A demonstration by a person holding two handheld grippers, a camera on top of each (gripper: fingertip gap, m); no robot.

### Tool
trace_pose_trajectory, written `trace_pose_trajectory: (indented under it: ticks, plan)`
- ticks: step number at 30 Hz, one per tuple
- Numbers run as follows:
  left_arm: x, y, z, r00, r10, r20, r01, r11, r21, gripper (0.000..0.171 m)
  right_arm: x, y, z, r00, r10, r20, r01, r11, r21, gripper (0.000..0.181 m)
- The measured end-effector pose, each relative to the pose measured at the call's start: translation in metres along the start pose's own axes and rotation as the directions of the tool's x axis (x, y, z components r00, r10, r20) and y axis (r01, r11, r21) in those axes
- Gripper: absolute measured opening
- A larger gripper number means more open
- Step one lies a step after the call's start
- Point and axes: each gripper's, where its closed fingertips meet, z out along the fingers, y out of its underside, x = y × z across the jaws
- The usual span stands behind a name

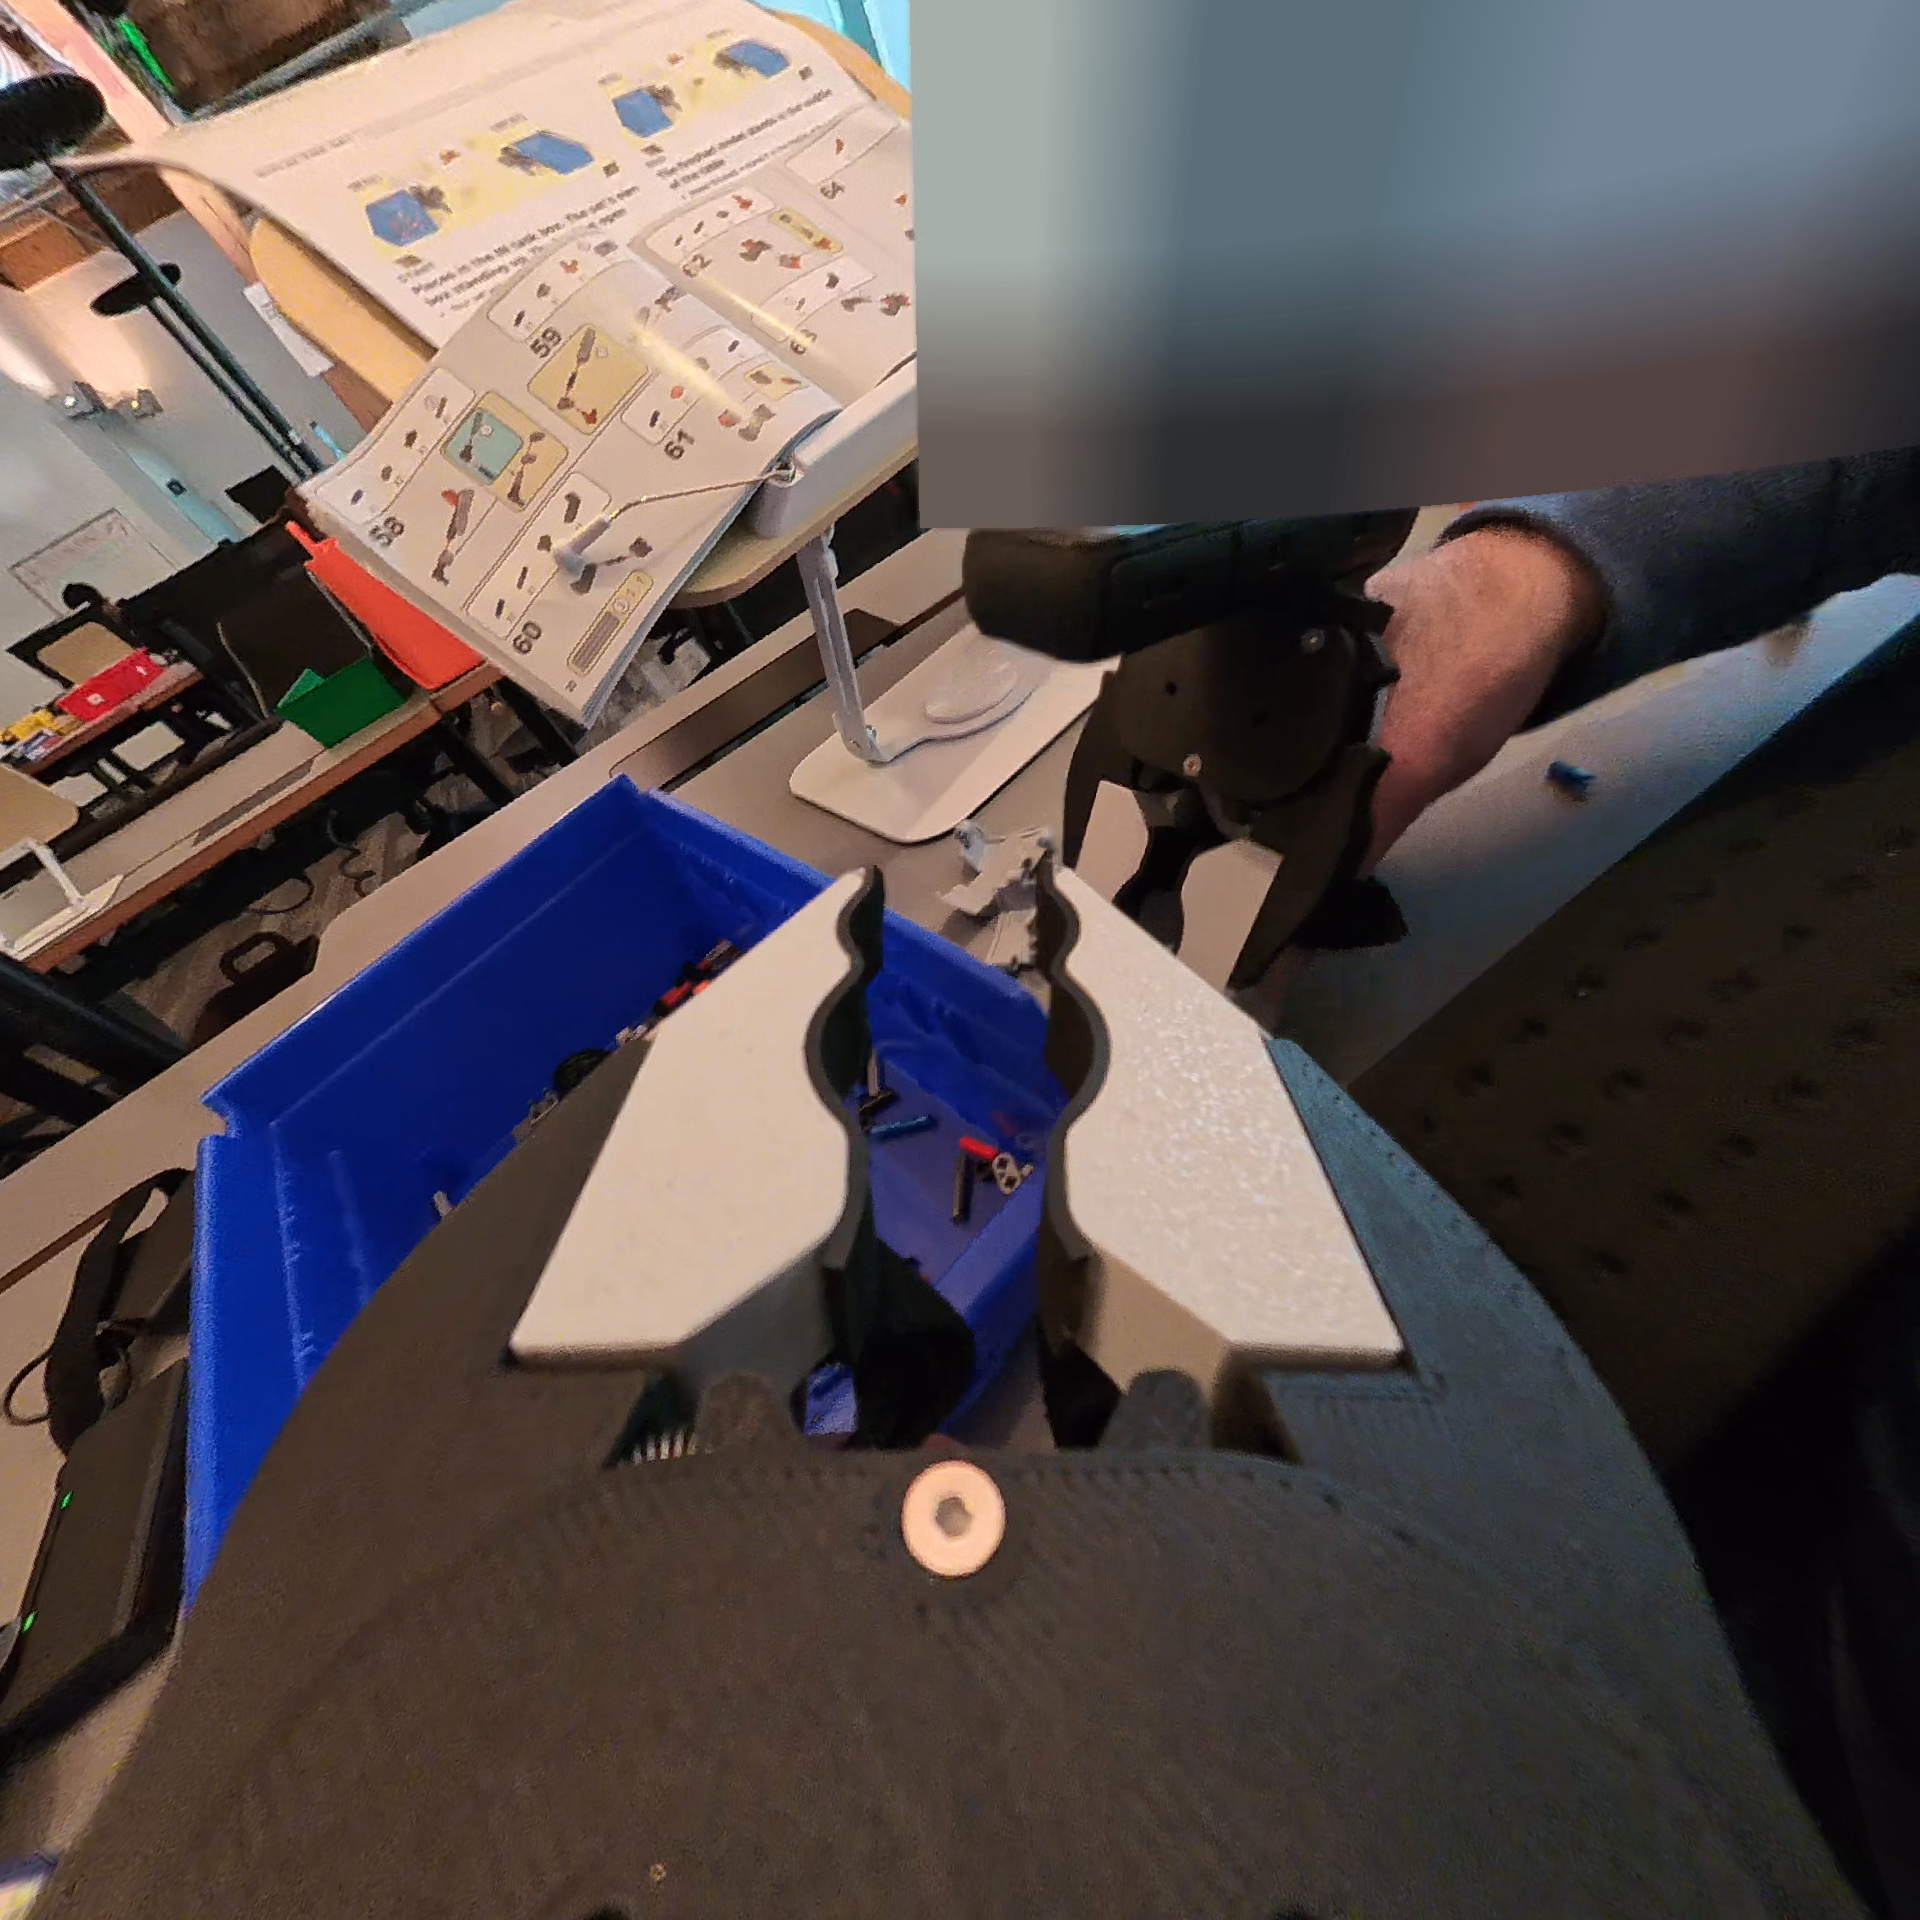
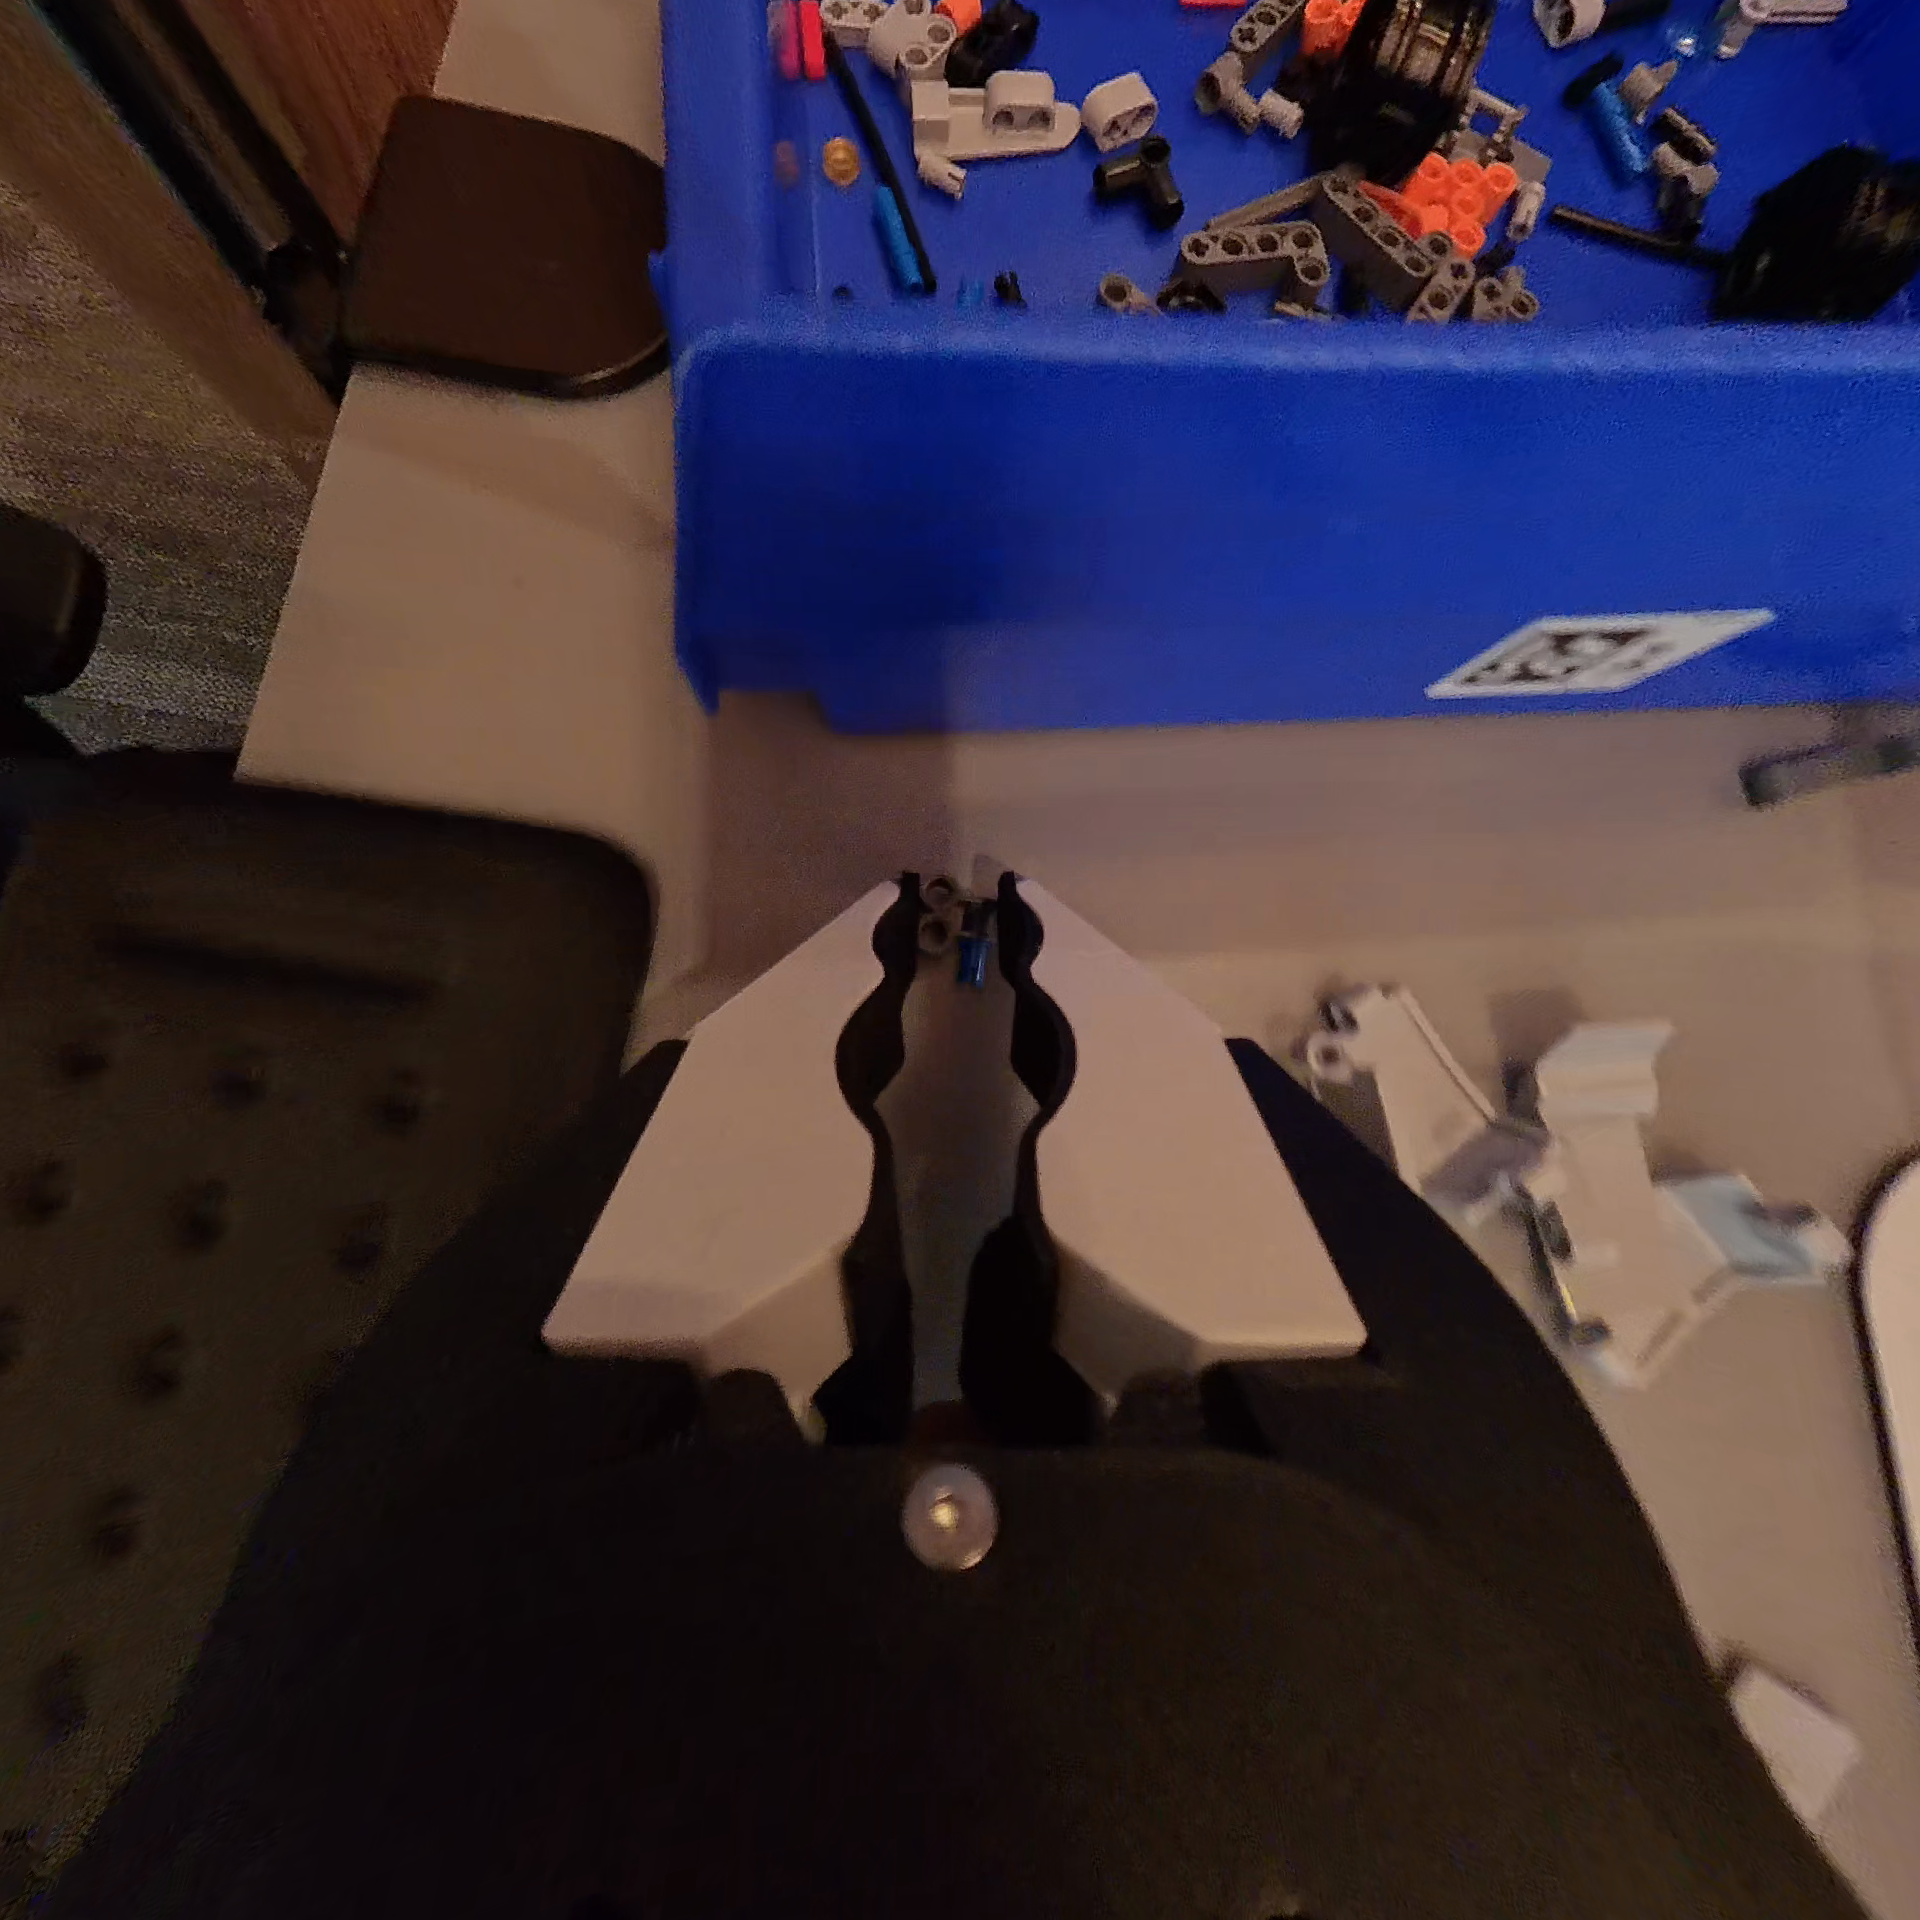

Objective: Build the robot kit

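Blue bin [image 2: 1195,520] cut off at far and right edges; white brick assembly [image 2: 1558,1174] blurred; small gripped pieces [image 2: 956,935] unidentifiable.

Your blue bin [image 2: 1195,499] carries a black-and-white checkered tag [image 2: 1595,655]; inside lie grey, black and orange pieces [image 2: 1455,197]. Your tongs [image 2: 961,894] are pale grey, lined black.

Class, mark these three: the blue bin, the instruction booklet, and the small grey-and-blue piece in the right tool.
blue bin [image 2: 1195,520]: right wrist view, front wall.
instruction booklet [image 1: 540,457]: left wrist view, open lower page.
small grey-and-blue piece [image 2: 956,930]: right wrist view, between the fingertips.
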Motion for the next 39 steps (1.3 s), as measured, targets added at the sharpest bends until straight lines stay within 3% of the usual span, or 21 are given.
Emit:
trace_pose_trajectory:
  ticks: [5, 10, 14, 18, 23, 27, 39]
  plan:
    - [0.046, -0.027, 0.020, 0.986, 0.053, -0.156, -0.041, 0.996, 0.082, 0.027, 0.002, 0.023, -0.089, 1.000, 0.011, -0.010, -0.010, 0.999, 0.050, 0.013]
    - [0.131, -0.042, 0.074, 0.889, 0.171, -0.425, -0.156, 0.985, 0.069, 0.028, 0.005, 0.110, -0.186, 0.991, 0.050, -0.123, -0.058, 0.997, -0.055, 0.013]
    - [0.195, -0.037, 0.122, 0.762, 0.249, -0.598, -0.281, 0.959, 0.041, 0.031, -0.004, 0.178, -0.227, 0.977, 0.121, -0.174, -0.138, 0.987, -0.086, 0.013]
    - [0.240, -0.021, 0.166, 0.641, 0.268, -0.719, -0.386, 0.923, 0.000, 0.034, -0.010, 0.222, -0.235, 0.969, 0.159, -0.188, -0.179, 0.979, -0.100, 0.013]
    - [0.265, -0.004, 0.198, 0.561, 0.272, -0.781, -0.481, 0.876, -0.041, 0.038, -0.018, 0.244, -0.225, 0.979, 0.155, -0.133, -0.170, 0.980, -0.109, 0.013]
    - [0.273, 0.000, 0.207, 0.542, 0.255, -0.801, -0.498, 0.865, -0.061, 0.038, -0.019, 0.247, -0.220, 0.984, 0.122, -0.131, -0.138, 0.984, -0.115, 0.022]
    - [0.275, 0.001, 0.214, 0.553, 0.252, -0.795, -0.483, 0.873, -0.060, 0.025, -0.020, 0.255, -0.224, 0.985, 0.112, -0.130, -0.125, 0.987, -0.102, 0.010]
